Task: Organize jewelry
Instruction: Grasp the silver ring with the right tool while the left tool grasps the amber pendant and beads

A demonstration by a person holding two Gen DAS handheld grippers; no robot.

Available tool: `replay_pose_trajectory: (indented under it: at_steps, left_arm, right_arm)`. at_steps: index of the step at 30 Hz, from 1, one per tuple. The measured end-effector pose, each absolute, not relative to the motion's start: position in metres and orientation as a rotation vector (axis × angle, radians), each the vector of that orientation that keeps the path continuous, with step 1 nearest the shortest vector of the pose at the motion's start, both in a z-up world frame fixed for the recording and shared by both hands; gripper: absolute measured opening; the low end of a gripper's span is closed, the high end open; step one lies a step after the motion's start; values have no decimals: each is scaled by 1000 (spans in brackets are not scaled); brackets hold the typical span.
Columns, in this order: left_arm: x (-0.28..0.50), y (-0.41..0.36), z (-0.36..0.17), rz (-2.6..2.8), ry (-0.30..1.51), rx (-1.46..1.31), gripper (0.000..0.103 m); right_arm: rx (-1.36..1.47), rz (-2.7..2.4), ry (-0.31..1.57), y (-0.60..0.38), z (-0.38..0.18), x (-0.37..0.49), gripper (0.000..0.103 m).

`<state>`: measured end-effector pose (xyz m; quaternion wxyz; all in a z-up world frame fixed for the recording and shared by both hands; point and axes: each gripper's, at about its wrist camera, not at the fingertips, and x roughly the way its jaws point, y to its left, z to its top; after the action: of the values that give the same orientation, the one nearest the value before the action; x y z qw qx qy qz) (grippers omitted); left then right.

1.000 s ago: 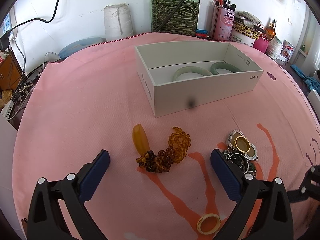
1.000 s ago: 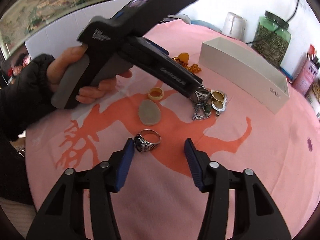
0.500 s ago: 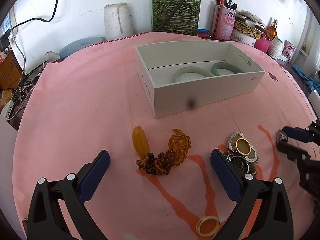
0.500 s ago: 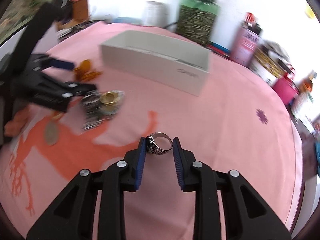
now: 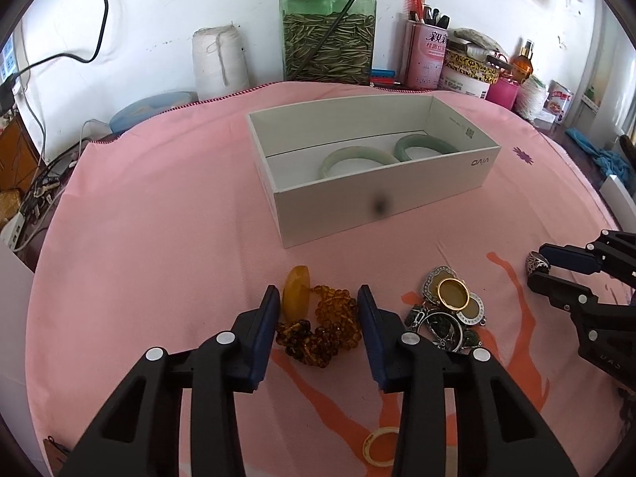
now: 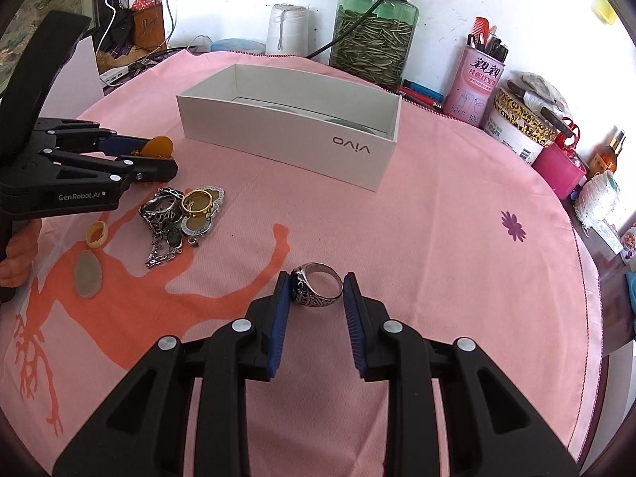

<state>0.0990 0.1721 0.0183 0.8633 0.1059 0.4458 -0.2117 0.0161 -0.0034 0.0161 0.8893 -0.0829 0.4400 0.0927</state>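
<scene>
Holding two green bangles [image 5: 355, 156] — white box [image 5: 381, 206], nothing else visible inside.

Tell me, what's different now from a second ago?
The right hand-held gripper shut on the silver ring and carried it away from the jewelry pile. The left hand-held gripper's jaws are closing around the amber beads. The white box and its two bangles stayed put.
</scene>
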Motion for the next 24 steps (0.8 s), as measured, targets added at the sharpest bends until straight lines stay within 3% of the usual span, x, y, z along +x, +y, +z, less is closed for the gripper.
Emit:
replay_pose_trajectory:
  at_steps: [7, 14, 24]
  left_arm:
    - [96, 169, 17, -454, 929, 239, 49]
    - [91, 175, 25, -469, 916, 212, 33]
    - [82, 174, 44, -480, 840, 199, 31]
  right_arm:
    - [-167, 196, 912, -4, 16, 16, 26]
    - [-158, 192, 908, -4, 16, 16, 26]
    - [-151, 140, 868, -9, 23, 16, 24]
